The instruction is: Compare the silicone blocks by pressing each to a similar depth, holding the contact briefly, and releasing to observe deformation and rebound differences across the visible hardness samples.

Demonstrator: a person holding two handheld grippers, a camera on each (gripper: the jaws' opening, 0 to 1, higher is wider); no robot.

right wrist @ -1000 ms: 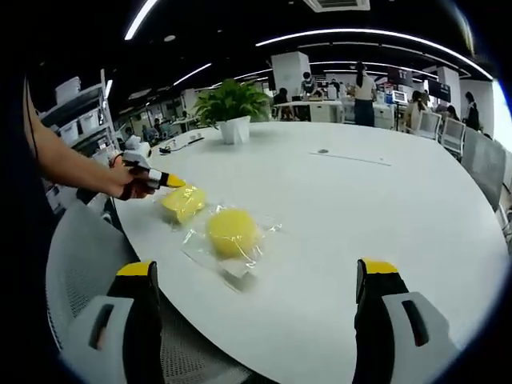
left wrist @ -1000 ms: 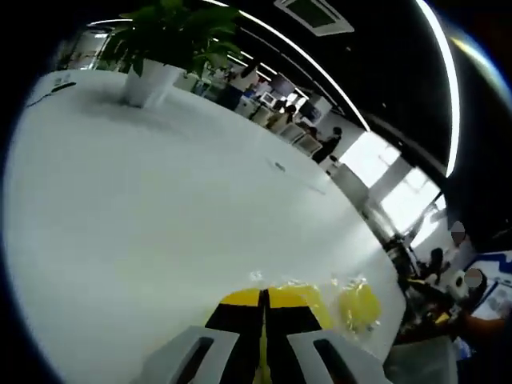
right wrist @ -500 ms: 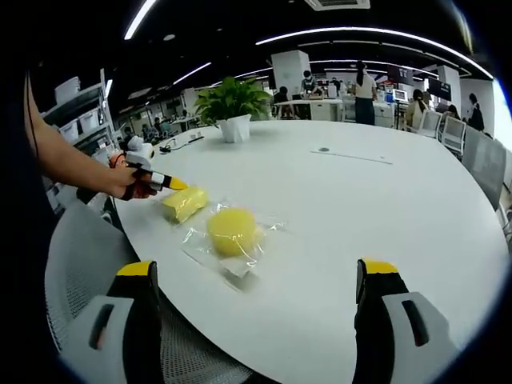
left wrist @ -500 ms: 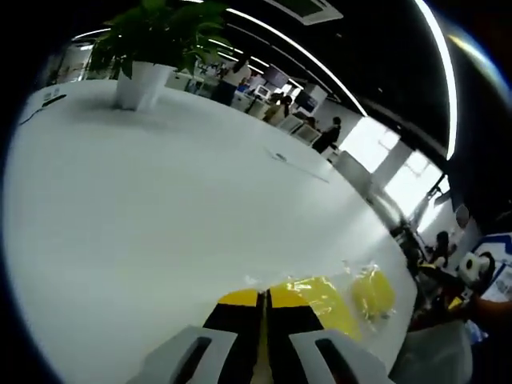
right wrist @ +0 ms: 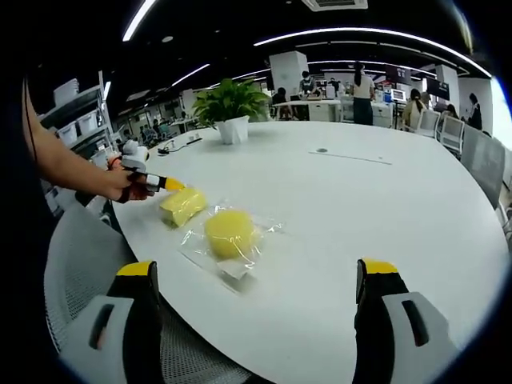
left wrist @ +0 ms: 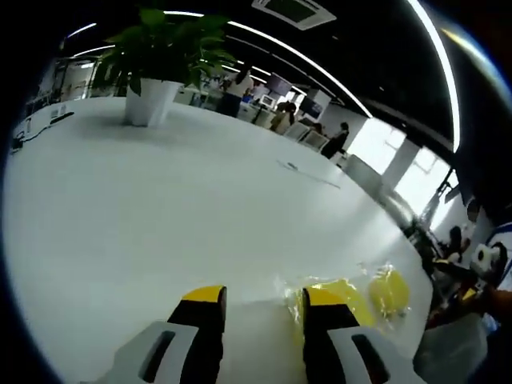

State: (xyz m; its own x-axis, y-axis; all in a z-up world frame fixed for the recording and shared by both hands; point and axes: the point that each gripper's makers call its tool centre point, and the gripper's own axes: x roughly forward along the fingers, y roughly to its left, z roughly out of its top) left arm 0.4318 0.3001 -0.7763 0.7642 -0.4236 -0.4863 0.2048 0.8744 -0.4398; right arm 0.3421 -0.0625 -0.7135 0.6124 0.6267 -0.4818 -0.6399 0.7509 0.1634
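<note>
We note two yellow silicone samples, each in a clear wrapper, lying side by side near the edge of the white table (right wrist: 376, 200). In the right gripper view the round block (right wrist: 230, 232) sits nearer to us, and the flatter block (right wrist: 182, 205) lies just beyond it to the left; we cannot tell whether their wrappers overlap. The left gripper (right wrist: 164, 183), held in a person's hand (right wrist: 128, 186), has its yellow tip at the flat block's far edge; contact cannot be confirmed from here. In the left gripper view its fingers (left wrist: 202, 320) stand narrowly apart with nothing between them, and the flat block (left wrist: 346, 293) lies just right of the right-hand finger, with the round block (left wrist: 390, 291) beyond. The right gripper (right wrist: 260, 276) hangs short of the table edge, its fingers wide and holding nothing. A potted plant (right wrist: 230, 105) stands farther back on the table.
</note>
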